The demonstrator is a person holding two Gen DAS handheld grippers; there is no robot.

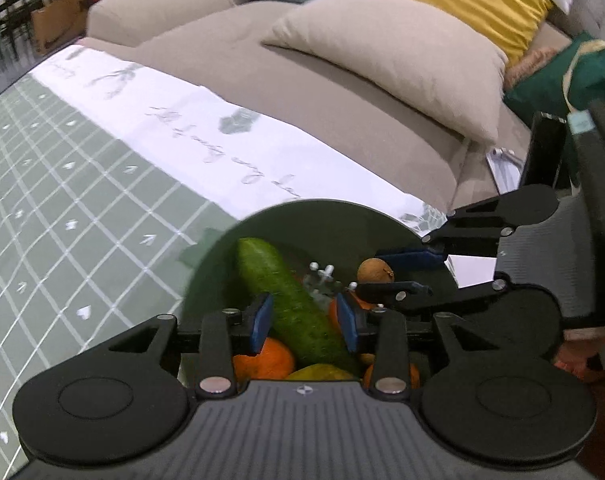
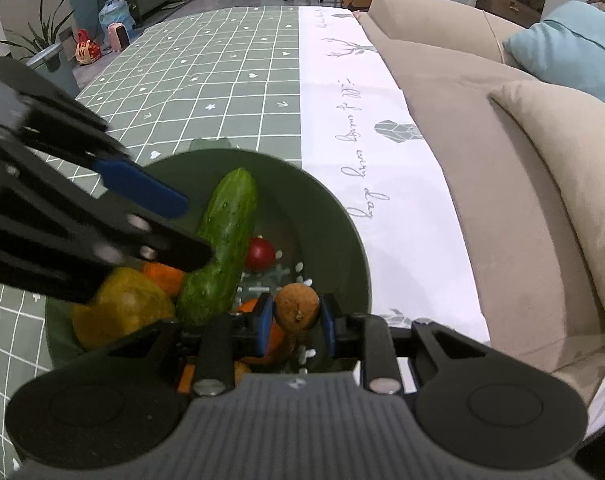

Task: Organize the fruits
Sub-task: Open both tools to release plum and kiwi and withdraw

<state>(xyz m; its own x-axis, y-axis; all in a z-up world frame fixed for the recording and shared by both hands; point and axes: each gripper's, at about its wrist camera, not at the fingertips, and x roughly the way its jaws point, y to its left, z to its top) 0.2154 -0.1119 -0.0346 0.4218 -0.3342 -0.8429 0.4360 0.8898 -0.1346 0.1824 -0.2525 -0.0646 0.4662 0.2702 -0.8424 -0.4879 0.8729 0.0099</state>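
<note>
Both grippers tilt steeply down over the green bowl [image 2: 342,216]. Our left gripper [image 1: 306,322] straddles one cucumber [image 2: 226,240] with pads clear; our right gripper [image 2: 296,318] pinches one brown fruit [image 2: 298,308] inside the bowl.

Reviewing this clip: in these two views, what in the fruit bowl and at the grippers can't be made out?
- Oranges: left wrist view, mostly hidden by the cucumber and the left gripper.
- Bowl: right wrist view, near rim hidden by the right gripper.
- Brown fruit: type unclear; grip contact unclear.
- Left gripper's fingers: blurred in right wrist view.
</note>
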